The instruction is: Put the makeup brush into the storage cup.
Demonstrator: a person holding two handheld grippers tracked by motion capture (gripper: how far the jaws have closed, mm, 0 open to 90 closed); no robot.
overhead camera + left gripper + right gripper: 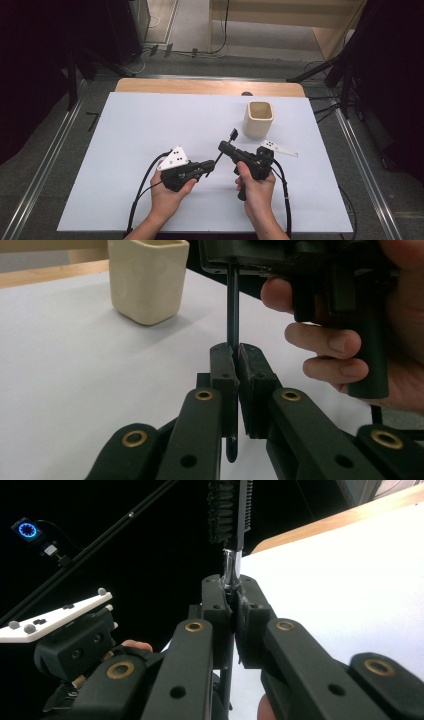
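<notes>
A thin black brush [218,158] with a small bristle head [233,133] is held above the white table sheet [135,130] between both grippers. My left gripper [210,168] is shut on the lower end of the handle [233,315], whose tip pokes out below the pads. My right gripper [223,146] is shut on the shiny metal neck [230,572] just under the bristles [225,510]. In the left gripper view the right hand [330,340] and its gripper sit close behind. The right gripper view also takes in the left gripper's body [72,642].
A cream square cup [258,119] stands upright on the sheet just beyond the right gripper; it appears again as the cup [147,277]. A wooden table edge [210,86] runs along the back. Dark stands and cables [345,80] flank the table.
</notes>
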